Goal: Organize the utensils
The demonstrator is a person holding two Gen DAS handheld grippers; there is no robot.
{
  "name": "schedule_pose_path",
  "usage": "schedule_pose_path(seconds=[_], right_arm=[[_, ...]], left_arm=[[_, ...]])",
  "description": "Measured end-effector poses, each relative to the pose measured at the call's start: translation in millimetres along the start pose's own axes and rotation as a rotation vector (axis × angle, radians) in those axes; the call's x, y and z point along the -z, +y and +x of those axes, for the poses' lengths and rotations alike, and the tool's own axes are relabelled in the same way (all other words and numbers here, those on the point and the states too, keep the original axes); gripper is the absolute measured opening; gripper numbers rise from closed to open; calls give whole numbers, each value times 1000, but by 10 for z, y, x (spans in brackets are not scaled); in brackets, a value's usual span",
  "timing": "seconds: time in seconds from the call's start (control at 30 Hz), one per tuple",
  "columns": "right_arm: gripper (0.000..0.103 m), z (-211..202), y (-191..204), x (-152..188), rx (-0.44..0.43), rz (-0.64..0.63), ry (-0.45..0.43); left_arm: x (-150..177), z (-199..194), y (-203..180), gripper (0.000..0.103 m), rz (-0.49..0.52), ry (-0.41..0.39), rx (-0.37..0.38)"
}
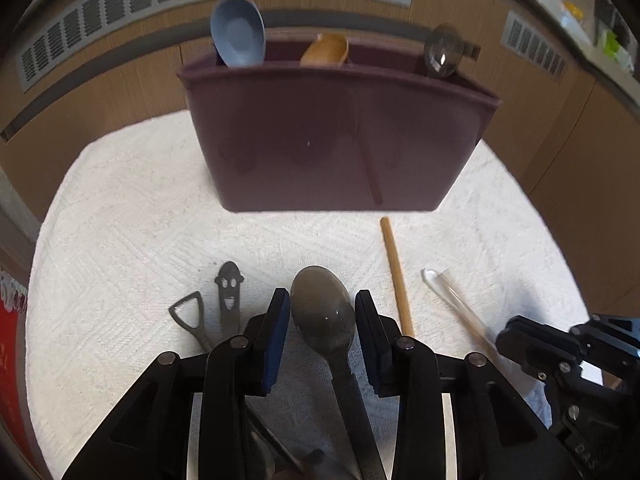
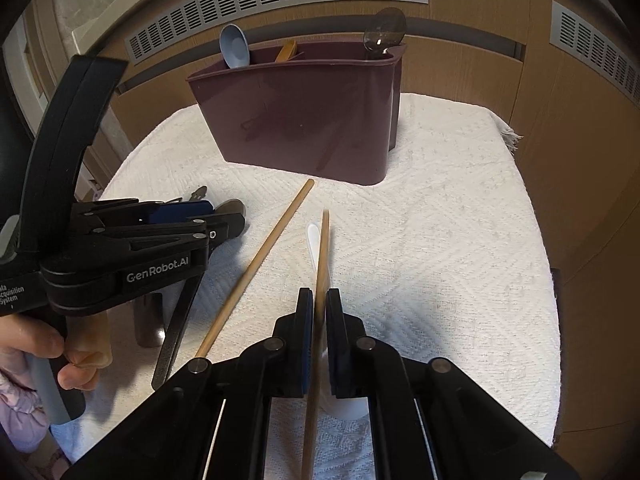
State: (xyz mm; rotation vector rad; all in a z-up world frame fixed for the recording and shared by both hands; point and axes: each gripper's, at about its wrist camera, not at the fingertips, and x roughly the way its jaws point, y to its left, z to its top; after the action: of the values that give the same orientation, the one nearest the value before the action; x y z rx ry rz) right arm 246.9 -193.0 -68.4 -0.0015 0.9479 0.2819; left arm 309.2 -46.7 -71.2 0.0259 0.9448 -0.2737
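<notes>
a pick-up step is in hand. one chopstick (image 2: 320,280) is clenched between the fingers of the right gripper (image 2: 319,300), lifted over a white spoon (image 2: 314,236); its mate (image 2: 260,264) lies on the towel-covered table (image 2: 440,240). the left gripper (image 1: 322,312) is spread wide around a dark spoon (image 1: 322,312), not yet closed. next, the chopstick is probably to be carried to the maroon holder (image 2: 296,116) and tipped upright into a compartment.
</notes>
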Motion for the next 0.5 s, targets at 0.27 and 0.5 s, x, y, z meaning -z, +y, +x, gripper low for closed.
schedule_pose_path(seconds=[0.27,0.5], right_arm=[[6,-108,64,-53,-26,-16,-43],[8,80,106,-20,-57,-17,61]], left_arm=[[143,-475,30,35,4,-133,4],[205,-606,-6,35,41,-157,-22]])
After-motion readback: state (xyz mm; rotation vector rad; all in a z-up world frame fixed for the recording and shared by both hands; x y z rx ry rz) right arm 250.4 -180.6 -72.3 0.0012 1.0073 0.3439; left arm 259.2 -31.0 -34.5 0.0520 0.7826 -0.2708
